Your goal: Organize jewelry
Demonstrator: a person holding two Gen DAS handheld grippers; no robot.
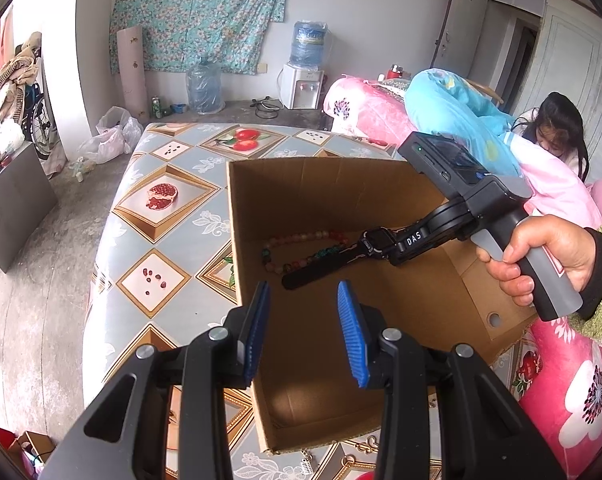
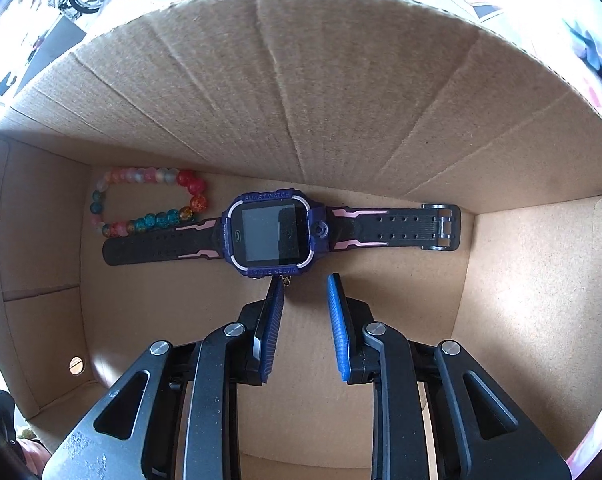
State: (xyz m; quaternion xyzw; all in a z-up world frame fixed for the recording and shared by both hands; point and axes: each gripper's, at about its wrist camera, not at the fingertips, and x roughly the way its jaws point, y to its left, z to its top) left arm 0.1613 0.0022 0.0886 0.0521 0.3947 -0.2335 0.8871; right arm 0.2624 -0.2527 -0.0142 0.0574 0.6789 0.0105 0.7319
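Note:
An open cardboard box (image 1: 285,176) stands on the patterned table. Inside it lie a beaded bracelet (image 2: 149,200) and a purple smart watch (image 2: 271,234) with a black and pink strap, flat on the box floor. Both also show in the left wrist view, the bracelet (image 1: 301,242) and the watch strap (image 1: 321,270). My right gripper (image 2: 303,280) is open and empty, just above the watch inside the box; its body shows in the left wrist view (image 1: 385,246). A small gold piece shows at its left fingertip. My left gripper (image 1: 303,288) is open and empty over the box's near-left edge.
The table (image 1: 165,240) has a fruit-print cover. A small silver charm (image 1: 307,462) and gold rings (image 1: 347,460) lie on it by the box's near side. Pink and blue quilts (image 1: 441,112) and a person (image 1: 557,132) are at the right. Concrete floor is at the left.

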